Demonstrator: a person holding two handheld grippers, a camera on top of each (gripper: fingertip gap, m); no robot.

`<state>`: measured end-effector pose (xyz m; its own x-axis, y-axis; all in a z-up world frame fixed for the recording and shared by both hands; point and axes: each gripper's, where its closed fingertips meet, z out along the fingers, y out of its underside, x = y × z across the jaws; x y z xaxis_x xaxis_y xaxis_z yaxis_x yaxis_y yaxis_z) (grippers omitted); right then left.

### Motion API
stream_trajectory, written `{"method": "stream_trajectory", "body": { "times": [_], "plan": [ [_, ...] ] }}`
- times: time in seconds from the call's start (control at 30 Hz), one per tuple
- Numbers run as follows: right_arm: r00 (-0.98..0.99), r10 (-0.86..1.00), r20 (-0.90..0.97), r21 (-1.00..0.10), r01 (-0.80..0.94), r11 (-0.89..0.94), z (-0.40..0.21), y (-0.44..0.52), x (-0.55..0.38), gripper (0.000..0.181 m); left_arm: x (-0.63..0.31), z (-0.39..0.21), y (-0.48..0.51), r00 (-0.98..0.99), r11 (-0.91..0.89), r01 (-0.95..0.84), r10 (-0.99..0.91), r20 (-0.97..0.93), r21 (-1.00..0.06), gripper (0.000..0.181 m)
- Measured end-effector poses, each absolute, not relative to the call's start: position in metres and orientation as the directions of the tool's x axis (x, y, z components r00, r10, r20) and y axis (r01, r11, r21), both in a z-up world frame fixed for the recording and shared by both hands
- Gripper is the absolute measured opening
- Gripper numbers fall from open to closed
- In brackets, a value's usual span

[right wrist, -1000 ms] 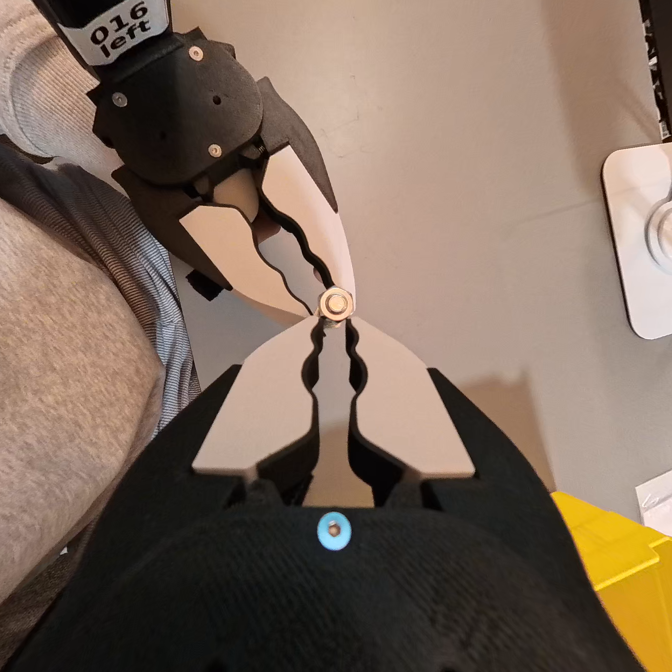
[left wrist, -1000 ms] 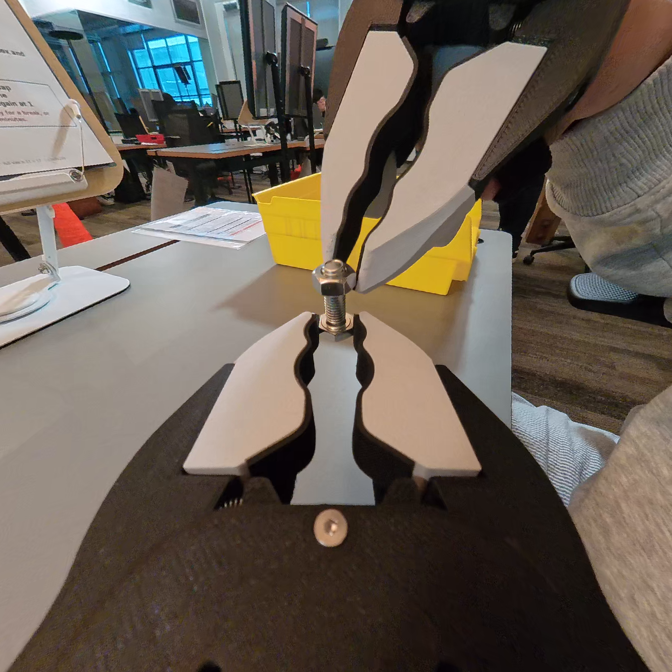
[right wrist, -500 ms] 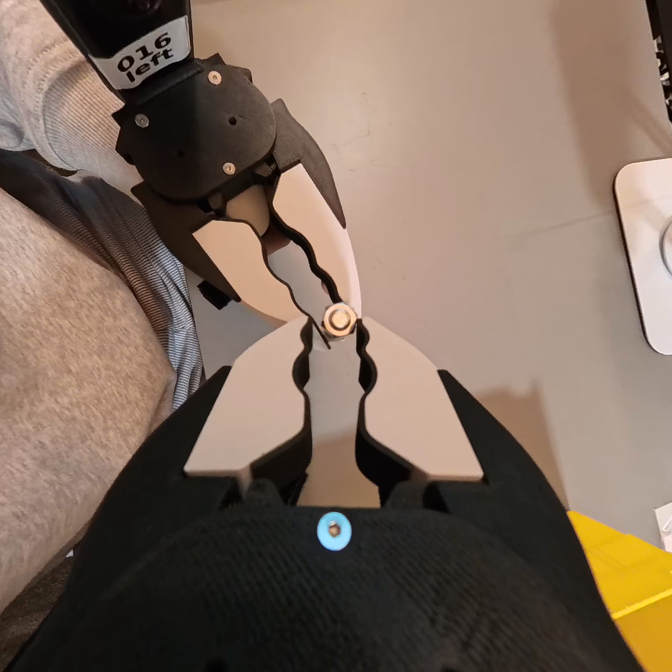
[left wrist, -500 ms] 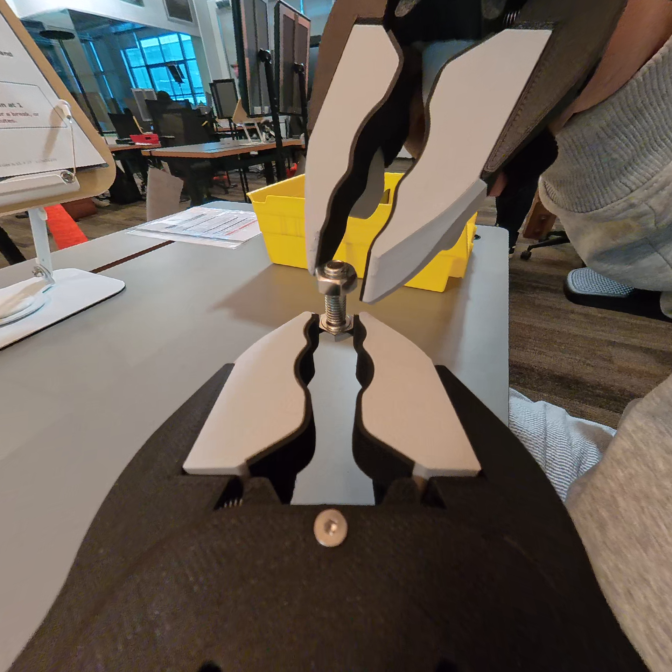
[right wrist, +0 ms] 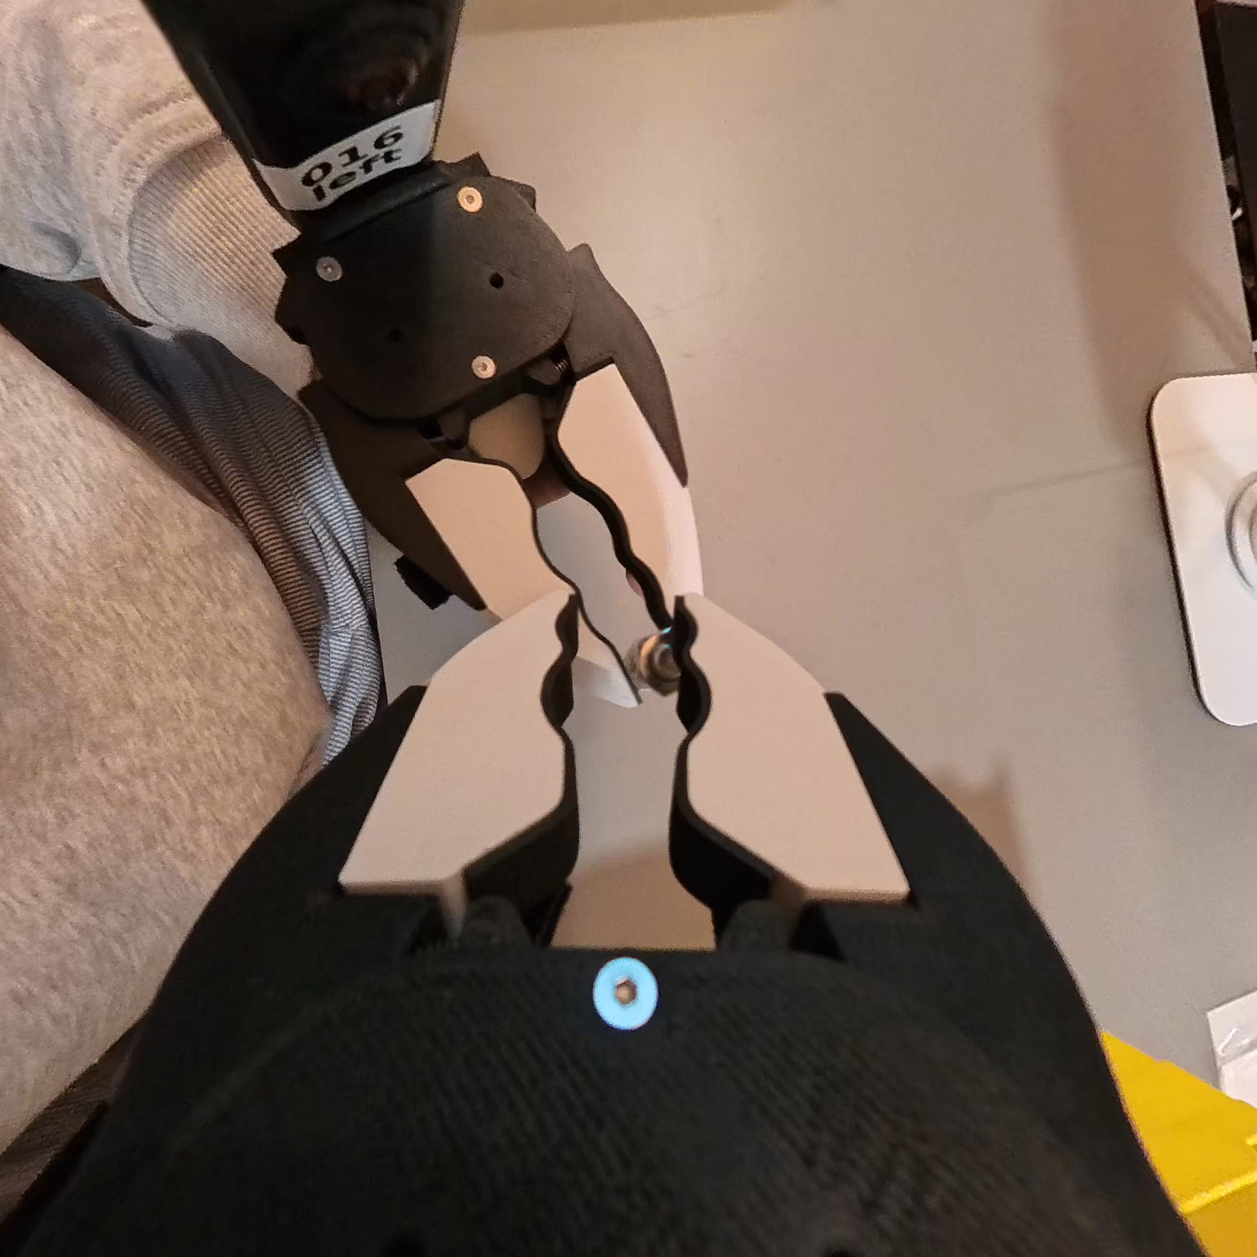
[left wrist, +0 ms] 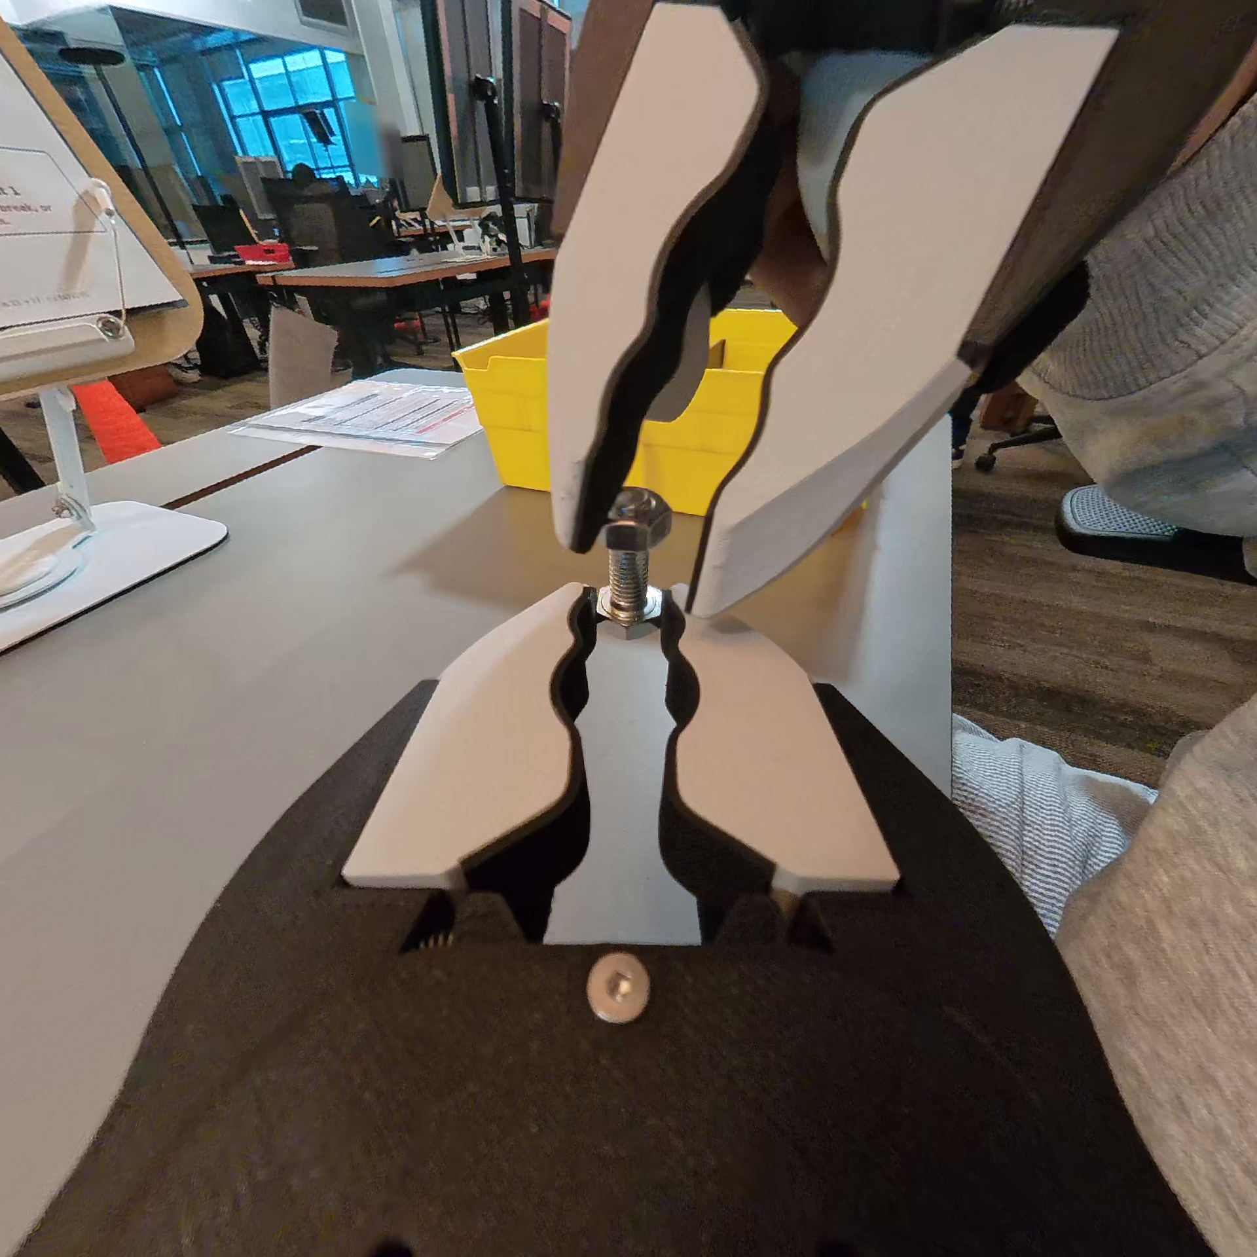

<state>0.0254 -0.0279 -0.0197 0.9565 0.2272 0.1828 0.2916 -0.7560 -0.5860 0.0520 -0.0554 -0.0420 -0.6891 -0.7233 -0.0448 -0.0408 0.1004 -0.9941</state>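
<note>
While the left hand-held gripper (left wrist: 626,605) lies low and nearly level above the desk (left wrist: 238,612), its two fingertips are pinching the lower nut (left wrist: 626,612) of a small steel bolt (left wrist: 624,578). The bolt stands upright, so its long axis points straight up from these fingertips, with the hexagonal part (left wrist: 638,525) at the top.

The right hand-held gripper (left wrist: 643,544) comes from above, pointing down along the same axis. Its jaws are spread a little: the left finger (left wrist: 598,286) touches the side of the top hexagonal part, but the other finger (left wrist: 850,354) stays apart from it, so nothing is squeezed there. In the right wrist view the bolt (right wrist: 654,665) shows end-on between the right hand-held gripper's fingers (right wrist: 748,748), beside the one on the right of that view.

Behind the bolt a yellow bin (left wrist: 517,415) rests on the desk, with a printed sheet in a clear sleeve (left wrist: 374,415) to its left and a white stand base (left wrist: 122,544) further left. A grey sleeve (left wrist: 1170,340) is at the right.
</note>
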Motion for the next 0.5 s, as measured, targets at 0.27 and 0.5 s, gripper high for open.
{"method": "stream_trajectory", "body": {
  "times": [0.27,0.5],
  "plan": [
    [0.951,0.249,0.181,-0.562,0.308,-0.768,-0.017,-0.034,0.020,0.013,0.055,-0.041,-0.051,-0.673,0.079,-0.054,-0.739,-0.023,-0.995,0.019],
    [0.959,0.214,0.184,-0.512,0.279,-0.812,-0.023,-0.044,0.031,0.012,0.057,-0.037,-0.047,-0.662,0.055,-0.050,-0.749,-0.008,-0.997,0.019]
  ]
}}
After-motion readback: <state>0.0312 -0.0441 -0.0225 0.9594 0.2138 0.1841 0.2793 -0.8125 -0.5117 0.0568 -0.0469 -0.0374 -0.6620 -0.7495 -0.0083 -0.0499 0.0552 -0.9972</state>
